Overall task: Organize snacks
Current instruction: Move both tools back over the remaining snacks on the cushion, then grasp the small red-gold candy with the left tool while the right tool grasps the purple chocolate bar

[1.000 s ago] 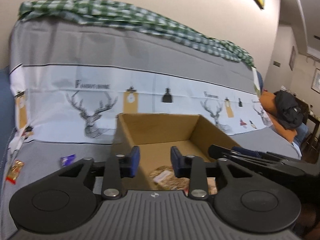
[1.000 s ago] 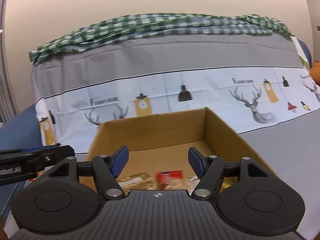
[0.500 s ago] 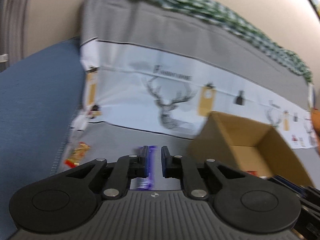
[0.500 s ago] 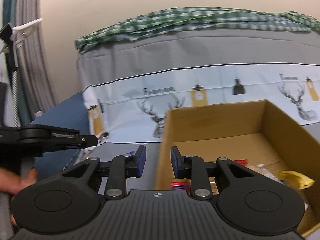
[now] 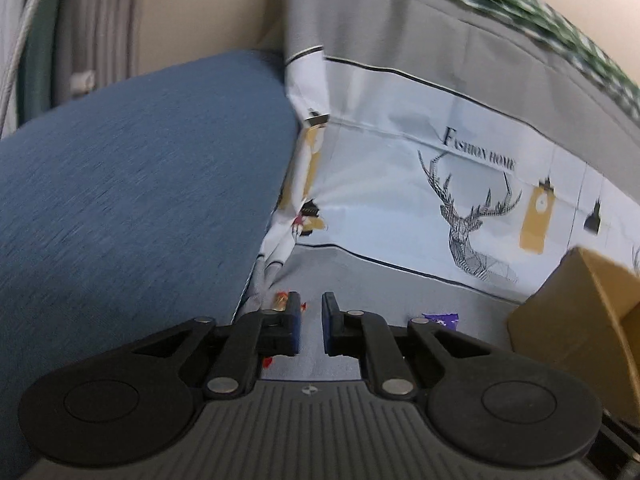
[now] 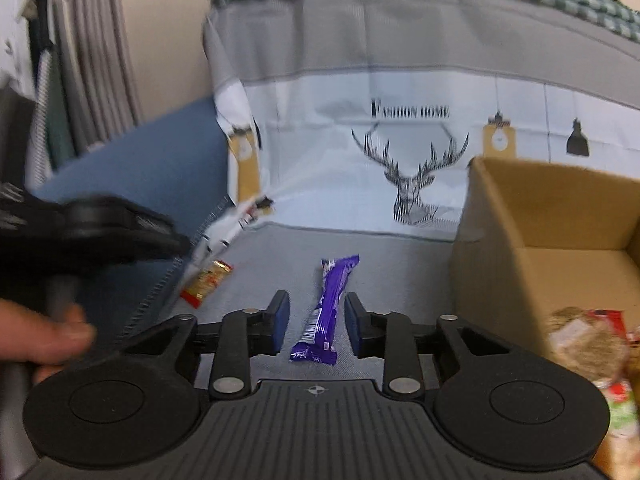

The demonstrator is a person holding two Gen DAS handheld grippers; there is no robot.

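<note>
Lying lengthwise on the flat grey woven seat cover [image 6: 400, 252], the long purple foil-wrapped snack bar [image 6: 326, 312] showed a glossy crinkled skin, a white barcode patch near its near end and crimped seals at both ends. The right gripper [image 6: 316, 326] had its two blue-padded black fingers [image 6: 278, 322] standing apart on either side of the bar, neither pad plainly touching it. To the left of the bar, close to the seam of the coarse blue fabric cushion [image 6: 132, 184], lay a small red-and-gold shiny snack packet [image 6: 206, 282]. On the right stood the open brown corrugated cardboard box [image 6: 532, 220], its matte walls square-cornered, with several crumpled snack wrappers [image 6: 588, 336] heaped in its near part. In the left wrist view, the left gripper [image 5: 311, 326] held its blue pads [image 5: 294, 324] a narrow gap apart with nothing between them, over the grey cover beside the red packet, which its left finger mostly hid. Behind, the pale printed drape [image 5: 400, 192] carried a line-drawn stag's head.
</note>
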